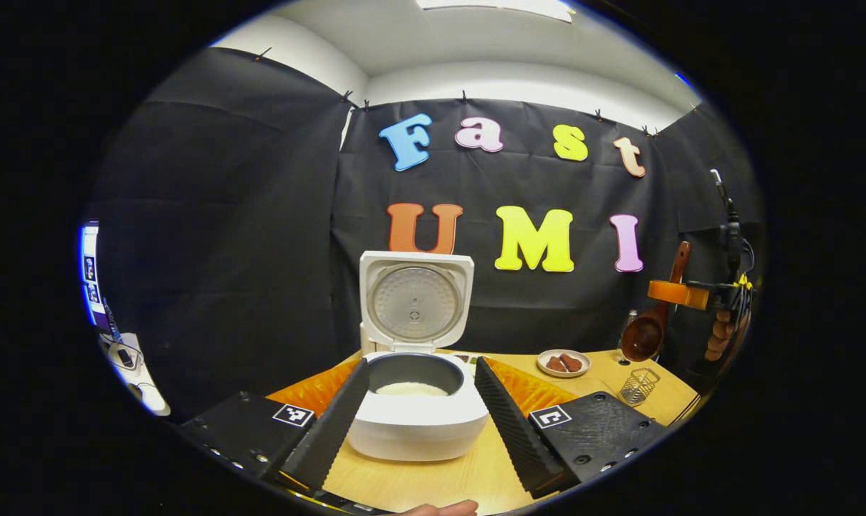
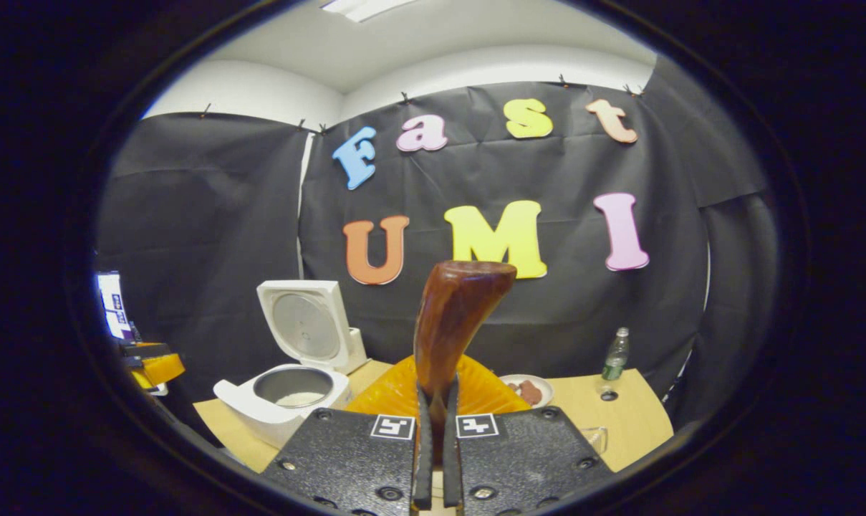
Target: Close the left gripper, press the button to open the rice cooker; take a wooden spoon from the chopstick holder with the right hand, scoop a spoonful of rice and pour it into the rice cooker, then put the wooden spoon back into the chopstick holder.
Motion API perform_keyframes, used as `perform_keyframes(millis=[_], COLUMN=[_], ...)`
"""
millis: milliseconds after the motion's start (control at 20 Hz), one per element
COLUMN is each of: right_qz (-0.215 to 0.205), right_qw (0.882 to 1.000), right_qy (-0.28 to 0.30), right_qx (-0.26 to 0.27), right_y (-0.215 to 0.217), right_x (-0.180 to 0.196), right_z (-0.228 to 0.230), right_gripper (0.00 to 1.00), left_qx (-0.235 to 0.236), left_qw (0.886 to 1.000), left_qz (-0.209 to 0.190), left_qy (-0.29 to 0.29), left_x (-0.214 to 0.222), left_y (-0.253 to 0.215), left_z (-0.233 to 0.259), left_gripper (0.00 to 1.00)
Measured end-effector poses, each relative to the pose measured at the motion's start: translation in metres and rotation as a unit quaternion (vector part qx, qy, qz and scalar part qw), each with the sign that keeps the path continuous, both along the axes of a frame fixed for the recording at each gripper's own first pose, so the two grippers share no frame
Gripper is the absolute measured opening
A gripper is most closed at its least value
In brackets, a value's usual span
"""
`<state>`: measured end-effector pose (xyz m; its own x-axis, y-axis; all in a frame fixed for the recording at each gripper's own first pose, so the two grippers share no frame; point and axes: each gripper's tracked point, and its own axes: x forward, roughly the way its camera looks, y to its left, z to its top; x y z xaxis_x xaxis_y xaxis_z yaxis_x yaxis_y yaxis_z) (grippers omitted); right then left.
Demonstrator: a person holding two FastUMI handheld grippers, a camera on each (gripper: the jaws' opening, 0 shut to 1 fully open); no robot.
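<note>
Rice cooker [image 1: 415, 416], lid raised, at 12 o'clock between spread left gripper [image 1: 420, 408] fingers; right gripper [image 2: 436, 430] clamps wooden spoon [image 2: 450, 322] handle.

No readable text, labels or numbers anywhere.

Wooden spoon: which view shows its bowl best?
The left gripper view: the wooden spoon hangs bowl-down, its hollow visible, held by the right gripper. The right gripper view gives the handle between the fingers, not the bowl.
</note>
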<state>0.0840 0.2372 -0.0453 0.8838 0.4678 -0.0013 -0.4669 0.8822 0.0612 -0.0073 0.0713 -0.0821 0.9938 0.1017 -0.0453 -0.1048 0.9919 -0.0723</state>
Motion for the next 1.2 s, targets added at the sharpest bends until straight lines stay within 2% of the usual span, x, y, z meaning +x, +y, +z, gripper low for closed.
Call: perform_keyframes(millis=[450,650,900,1200], right_qz=[-0.094,-0.116,-0.136,-0.18], right_qw=[0.995,0.993,0.988,0.98], right_qy=[0.029,0.03,0.064,0.09], right_qx=[0.003,0.012,0.017,-0.002], right_y=[-0.105,-0.134,-0.155,-0.18], right_x=[0.036,0.055,0.089,0.141], right_z=[-0.033,-0.046,-0.08,-0.12], right_gripper=[0.07,0.08,0.09,0.1], left_qx=[0.008,0.011,0.005,0.013], left_qw=[0.999,0.998,0.997,0.997], left_qz=[-0.034,-0.052,-0.072,-0.072], left_qy=[-0.01,-0.02,-0.021,-0.002], left_x=[0.037,0.041,0.053,0.059], left_y=[-0.051,-0.07,-0.088,-0.09], left_z=[0.002,0.002,-0.007,-0.02], left_gripper=[0.94,0.94,0.94,0.94])
